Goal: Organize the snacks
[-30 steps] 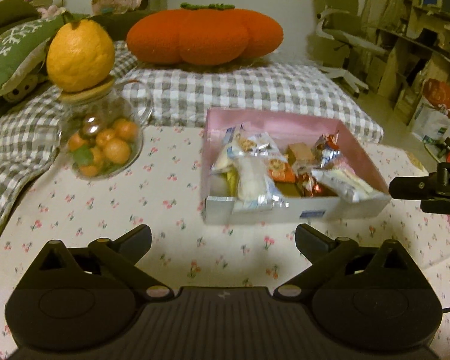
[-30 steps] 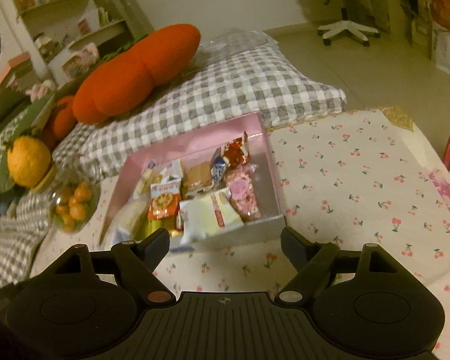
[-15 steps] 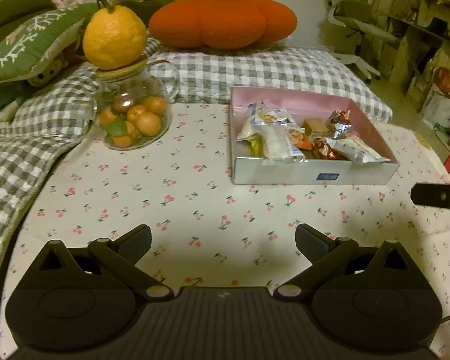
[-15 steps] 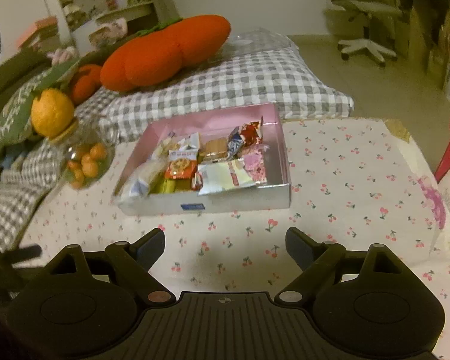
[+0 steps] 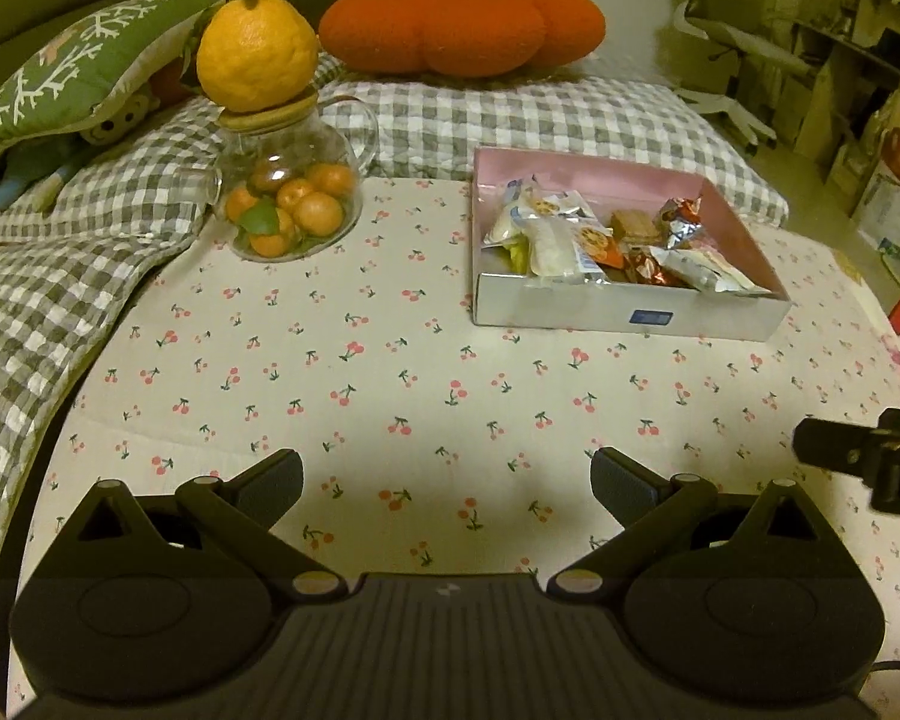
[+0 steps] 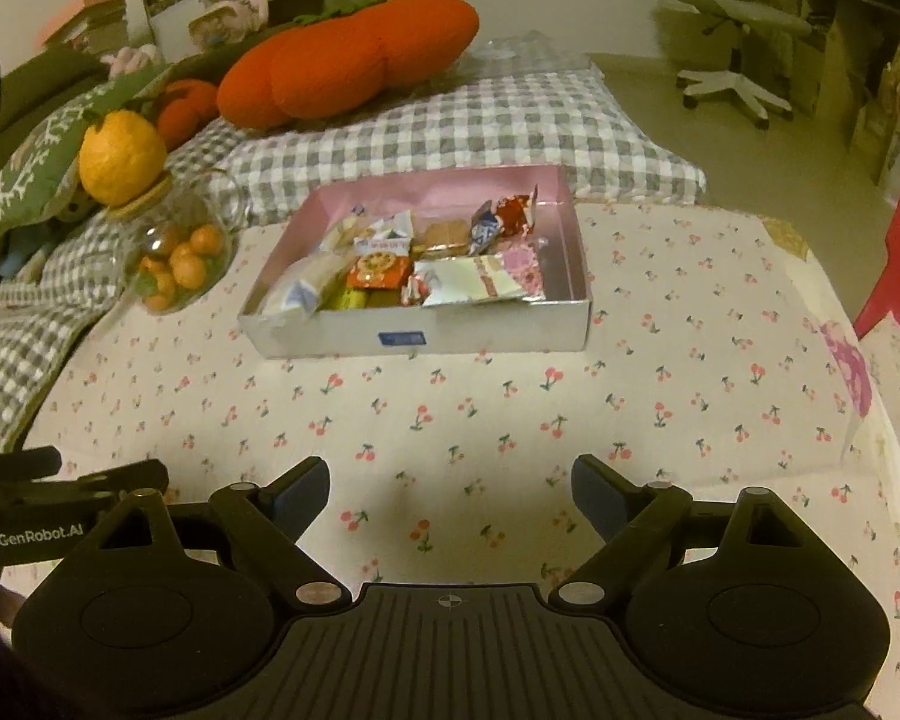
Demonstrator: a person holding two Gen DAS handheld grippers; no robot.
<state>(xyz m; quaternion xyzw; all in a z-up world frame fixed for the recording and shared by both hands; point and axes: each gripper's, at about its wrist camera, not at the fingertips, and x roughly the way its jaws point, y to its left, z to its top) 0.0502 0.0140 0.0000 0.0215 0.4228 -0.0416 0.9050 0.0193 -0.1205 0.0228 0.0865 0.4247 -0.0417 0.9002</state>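
Black jaws of the left gripper (image 5: pixel 447 477) and right gripper (image 6: pixel 450 483) gape wide, holding nothing above bare cherry-print cloth (image 5: pixel 390 372). Ahead, well apart, sits the snack box (image 6: pixel 426 336), packets (image 6: pixel 480 279) inside; a glass jar of oranges (image 5: pixel 285 204) stands to its left.

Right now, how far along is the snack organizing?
Looks nearly finished: the wrapped snacks all sit inside the pink box, none loose on the cherry-print cloth. Left gripper and right gripper are open and empty. Nothing visible remains.
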